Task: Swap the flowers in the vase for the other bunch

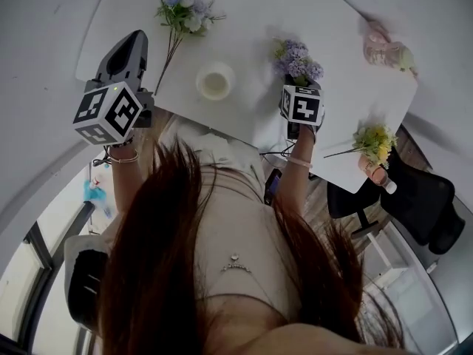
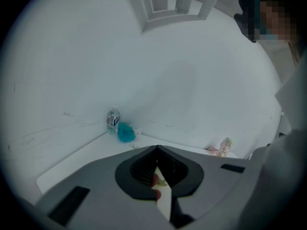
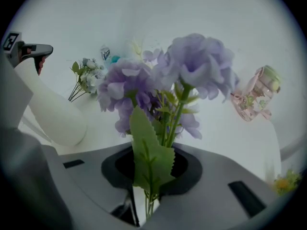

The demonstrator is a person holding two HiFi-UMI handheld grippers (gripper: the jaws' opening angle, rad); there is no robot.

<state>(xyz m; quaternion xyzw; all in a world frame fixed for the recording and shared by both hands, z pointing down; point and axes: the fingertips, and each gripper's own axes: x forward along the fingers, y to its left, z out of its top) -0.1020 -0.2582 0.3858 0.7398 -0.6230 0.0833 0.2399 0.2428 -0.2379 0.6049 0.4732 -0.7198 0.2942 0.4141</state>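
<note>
Vase [image 1: 215, 81] looks empty. Purple bunch [image 1: 298, 59] just right of it, stems pinched in nearly closed right fingers [image 3: 211, 181]. Pale bunch [image 1: 181, 9] lies on surface [image 1: 251, 21] beyond vase. Left fingers [image 2: 91, 195] fully closed, empty. Guess: half done, insertion left.

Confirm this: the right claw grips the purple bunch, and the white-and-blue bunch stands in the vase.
Not quite. The white-and-blue bunch lies on the table, apart from the vase, which is empty; the head view shows this. The right claw does grip the purple bunch.
</note>
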